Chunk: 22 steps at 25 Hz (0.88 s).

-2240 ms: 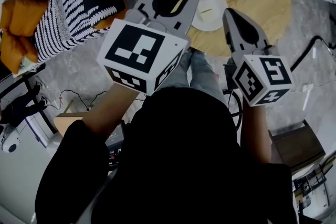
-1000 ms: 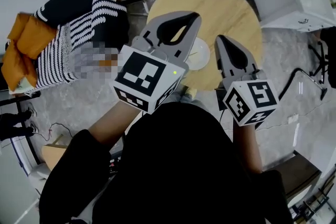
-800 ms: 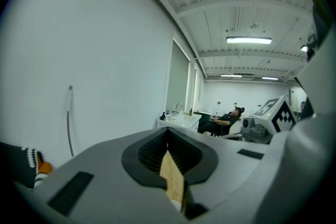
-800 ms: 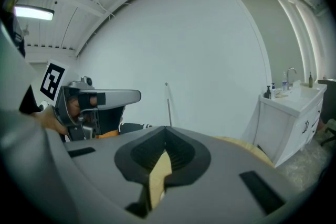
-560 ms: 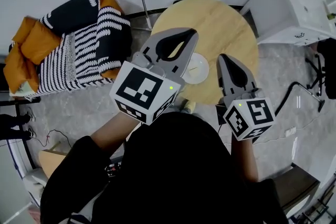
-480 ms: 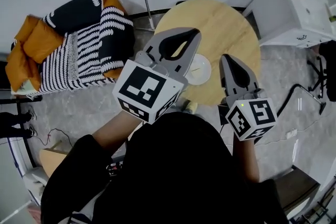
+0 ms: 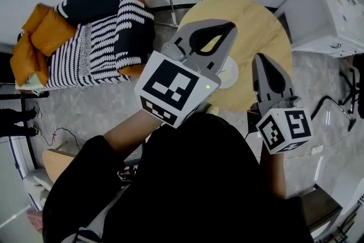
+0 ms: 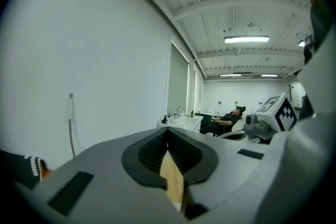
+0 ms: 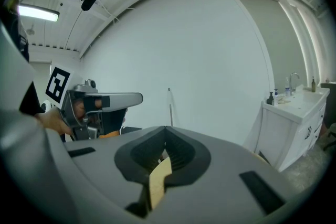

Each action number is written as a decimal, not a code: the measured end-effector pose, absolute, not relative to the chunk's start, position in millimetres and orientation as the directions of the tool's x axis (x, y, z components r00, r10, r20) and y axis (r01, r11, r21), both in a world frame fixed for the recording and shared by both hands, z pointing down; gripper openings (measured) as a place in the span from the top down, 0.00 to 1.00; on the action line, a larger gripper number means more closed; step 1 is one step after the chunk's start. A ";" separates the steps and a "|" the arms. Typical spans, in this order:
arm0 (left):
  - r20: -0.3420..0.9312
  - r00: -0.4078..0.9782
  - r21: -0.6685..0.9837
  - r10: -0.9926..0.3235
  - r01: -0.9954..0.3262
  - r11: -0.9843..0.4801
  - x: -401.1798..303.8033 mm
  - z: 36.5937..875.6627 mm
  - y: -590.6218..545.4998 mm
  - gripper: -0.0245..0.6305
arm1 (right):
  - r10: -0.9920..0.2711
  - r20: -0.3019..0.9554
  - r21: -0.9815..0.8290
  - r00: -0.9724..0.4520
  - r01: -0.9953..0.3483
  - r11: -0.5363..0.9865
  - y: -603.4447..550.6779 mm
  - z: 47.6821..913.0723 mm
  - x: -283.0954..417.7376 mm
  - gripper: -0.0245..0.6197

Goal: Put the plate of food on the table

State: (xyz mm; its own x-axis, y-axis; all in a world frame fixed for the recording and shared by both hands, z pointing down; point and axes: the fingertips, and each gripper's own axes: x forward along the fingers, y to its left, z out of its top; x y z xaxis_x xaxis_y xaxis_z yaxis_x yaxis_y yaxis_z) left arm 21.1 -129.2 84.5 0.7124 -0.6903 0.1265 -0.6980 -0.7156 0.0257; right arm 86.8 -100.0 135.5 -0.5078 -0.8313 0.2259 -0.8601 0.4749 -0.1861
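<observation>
Round wooden table [image 7: 259,20] carries the white plate [image 7: 231,73]; above it, left gripper [image 7: 230,28] and right gripper [image 7: 260,58] are both closed, empty.

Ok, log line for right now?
left gripper: shut, empty | right gripper: shut, empty | plate: on round table, not held
</observation>
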 end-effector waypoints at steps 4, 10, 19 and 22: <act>0.127 0.718 0.037 -0.684 -0.693 -0.720 23.1 86.3 -135.0 0.95 | -0.832 0.238 -0.187 -0.500 -0.865 0.466 -104.2 137.3 89.0 0.95; 0.128 0.721 0.044 -0.681 -0.690 -0.722 23.3 88.0 -140.2 0.95 | -0.832 0.252 -0.176 -0.494 -0.869 0.463 -109.1 139.2 86.5 0.95; 0.146 0.719 0.058 -0.680 -0.692 -0.719 24.3 96.6 -143.4 0.95 | -0.831 0.263 -0.178 -0.490 -0.871 0.457 -112.0 144.4 87.0 0.95; 0.143 0.720 0.056 -0.679 -0.691 -0.721 25.9 95.5 -143.8 0.95 | -0.834 0.262 -0.178 -0.486 -0.873 0.453 -112.2 143.8 89.0 0.95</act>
